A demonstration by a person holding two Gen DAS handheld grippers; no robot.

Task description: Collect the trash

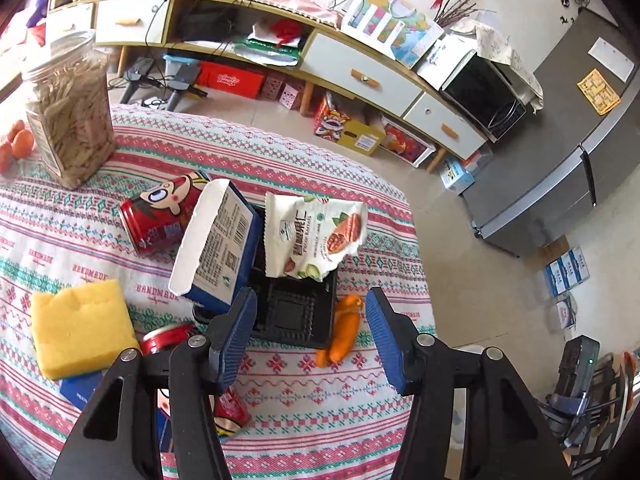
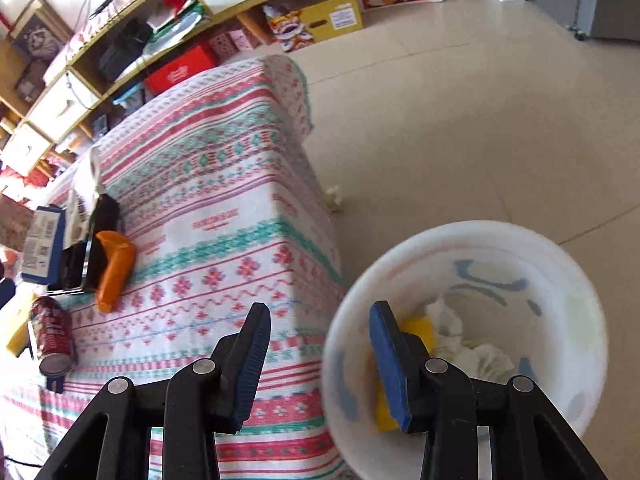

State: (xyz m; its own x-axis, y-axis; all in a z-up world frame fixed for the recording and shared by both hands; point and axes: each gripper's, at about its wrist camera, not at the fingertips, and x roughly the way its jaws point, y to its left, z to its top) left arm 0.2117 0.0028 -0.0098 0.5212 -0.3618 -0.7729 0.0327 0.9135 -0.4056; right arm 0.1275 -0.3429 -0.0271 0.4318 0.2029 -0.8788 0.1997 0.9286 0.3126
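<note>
We hold our left tongs (image 1: 310, 334) spread wide and empty, tilted down over a bench (image 1: 280, 392) covered by a patterned cloth. Just beyond their blue tips sits a black plastic tray (image 1: 294, 312) with a torn white nut wrapper (image 1: 314, 232) and a blue carton (image 1: 218, 246) leaning in it. An orange wrapper (image 1: 344, 330) lies beside the tray, with a red can (image 1: 164, 212) and a yellow sponge (image 1: 82, 326) nearby. Our right tongs (image 2: 318, 364) are also spread and empty, pointing down past the bench edge over a white bin (image 2: 576, 308) on the floor, which holds crumpled tissue (image 2: 470, 342) and something yellow (image 2: 420, 330).
</note>
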